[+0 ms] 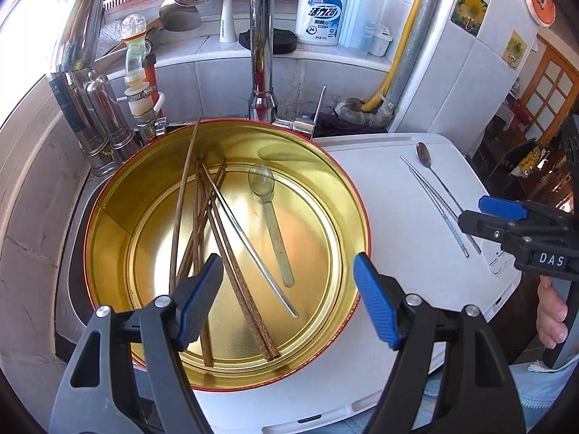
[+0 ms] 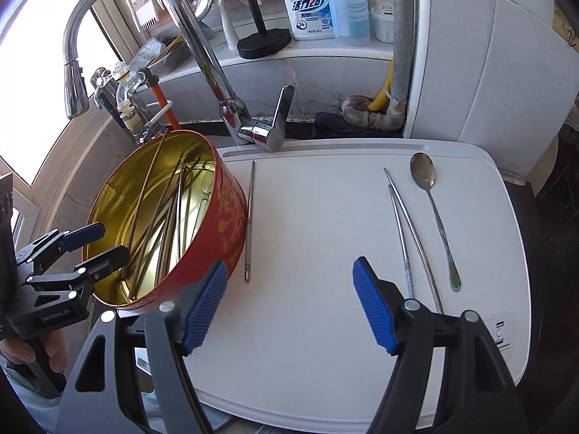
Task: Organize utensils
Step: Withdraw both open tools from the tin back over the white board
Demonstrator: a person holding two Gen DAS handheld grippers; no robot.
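A round red tin [image 1: 119,195] with a gold inside holds several wooden chopsticks [image 1: 197,231], a metal chopstick [image 1: 253,246] and a clear plastic spoon [image 1: 269,202]. My left gripper [image 1: 287,302] hangs open and empty over the tin's near rim. In the right wrist view the tin [image 2: 217,231] stands at the left edge of a white board [image 2: 318,238]. A single metal chopstick [image 2: 249,217] lies beside the tin. A pair of metal chopsticks [image 2: 409,231] and a metal spoon [image 2: 434,213] lie at the right. My right gripper [image 2: 289,305] is open and empty above the board's middle.
A chrome tap [image 2: 202,54] arches over the sink behind the tin. Soap bottles [image 2: 307,3] stand on the back ledge. A grey pipe [image 2: 401,43] and a white appliance [image 2: 488,54] rise at the board's far right. Filter fittings [image 1: 139,72] stand at the far left.
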